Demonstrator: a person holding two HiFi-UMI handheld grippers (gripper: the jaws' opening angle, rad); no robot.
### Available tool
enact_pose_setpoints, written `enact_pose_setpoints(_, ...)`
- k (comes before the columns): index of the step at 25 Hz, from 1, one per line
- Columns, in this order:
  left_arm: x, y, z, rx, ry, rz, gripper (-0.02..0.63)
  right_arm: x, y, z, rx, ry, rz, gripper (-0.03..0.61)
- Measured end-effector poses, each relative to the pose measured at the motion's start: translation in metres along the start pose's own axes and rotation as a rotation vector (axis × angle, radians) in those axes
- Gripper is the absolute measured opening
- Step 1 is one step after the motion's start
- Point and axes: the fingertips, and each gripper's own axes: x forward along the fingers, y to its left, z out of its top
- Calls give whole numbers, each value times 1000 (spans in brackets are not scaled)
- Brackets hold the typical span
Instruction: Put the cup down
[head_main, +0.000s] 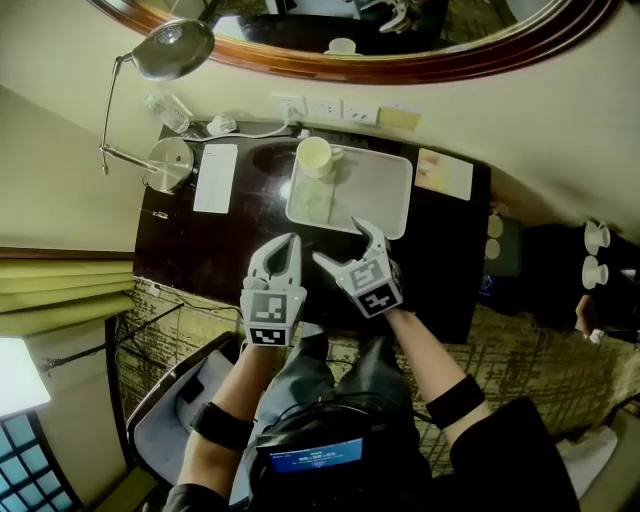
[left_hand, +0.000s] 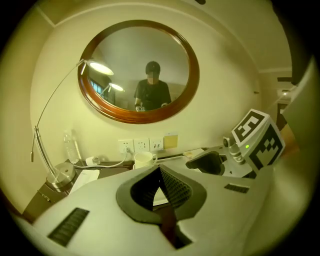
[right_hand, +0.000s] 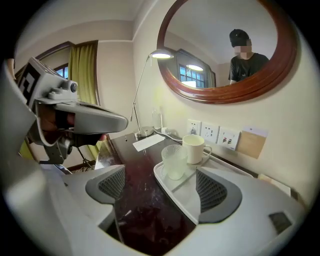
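Glass cup (head_main: 313, 203) stands upright at the tray's (head_main: 385, 185) left end, with the mug (head_main: 316, 157) just behind it. Your right hand-held gripper (head_main: 340, 242), jaws wide and empty, is at the tray's near edge; the cup lies ahead-left. Left hand-held gripper (head_main: 286, 246), jaws closed together and empty, is off the tray's near-left corner. Dark glossy surface (head_main: 210, 250); mirror (head_main: 430, 70) on the wall behind the tray.

We log cup (head_main: 316, 157) white | glass (head_main: 313, 203) clear, dimpled | tray (head_main: 385, 195) pale grey | desk (head_main: 205, 255) glossy dark brown | paper (head_main: 215, 178) by its left edge white | left gripper (head_main: 291, 240), right gripper (head_main: 339, 240) pale grey, black-and-white square markers | mirror frame (head_main: 400, 70) reddish brown
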Motion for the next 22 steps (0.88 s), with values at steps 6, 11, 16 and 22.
enact_pose_setpoints(6, 23, 25, -13, -31, 10, 31, 0, 63, -20, 2, -24, 34, -23, 492)
enact_pose_setpoints(11, 38, 40, -20, -26, 17, 27, 0, 99, -34, 7, -40, 51, -40, 492)
enact_pose_setpoints(16, 43, 46, -21, -36, 19, 28, 0, 119, -42, 9, -58, 53, -61, 492)
enact_pose_setpoints(22, 40, 45, -26, -36, 27, 26, 0, 133, -38, 13, -78, 46, -27, 416)
